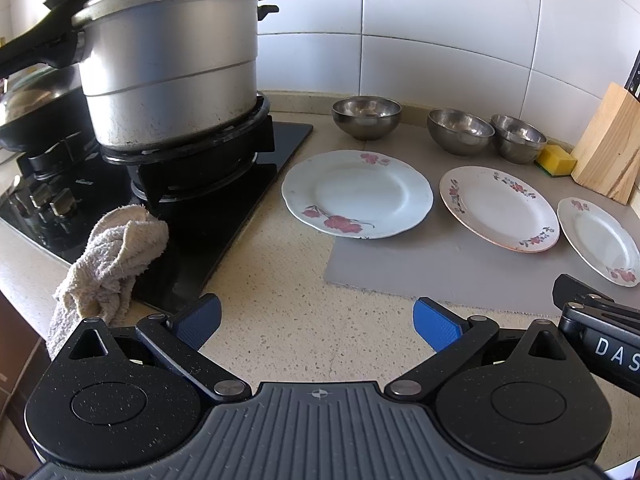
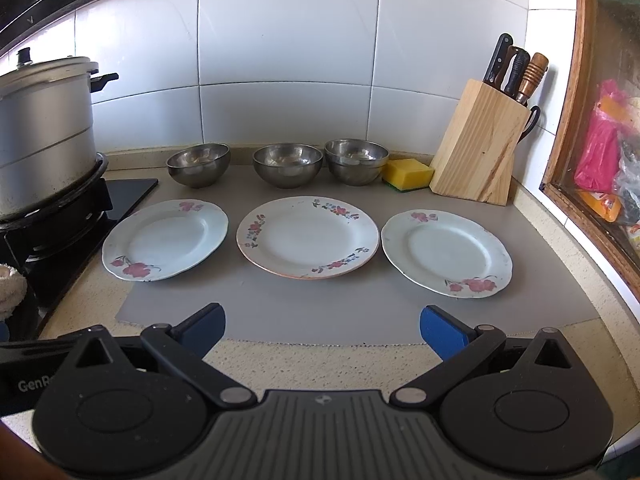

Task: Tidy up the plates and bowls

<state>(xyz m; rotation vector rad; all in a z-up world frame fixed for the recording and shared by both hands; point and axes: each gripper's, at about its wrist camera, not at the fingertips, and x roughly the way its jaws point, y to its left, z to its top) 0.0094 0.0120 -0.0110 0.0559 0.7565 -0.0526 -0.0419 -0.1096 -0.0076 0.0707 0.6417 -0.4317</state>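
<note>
Both grippers, left (image 1: 316, 322) and right (image 2: 322, 326), hang spread wide and empty before the grey mat (image 2: 304, 312). Three plates (image 2: 307, 237) lie on it, bowls (image 2: 287, 165) behind; sliding under a rim should suit stacking.

I count three floral white china plates (image 2: 308, 238), four round steel bowls (image 2: 287, 164) (two nested), one yellow sponge (image 2: 407, 174), one wooden knife block (image 2: 478, 140).

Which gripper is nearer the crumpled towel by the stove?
Left. The left gripper hangs open over the counter with the towel just beside its left finger. The right gripper faces the plates, and the towel only shows at that view's far left edge.
</note>
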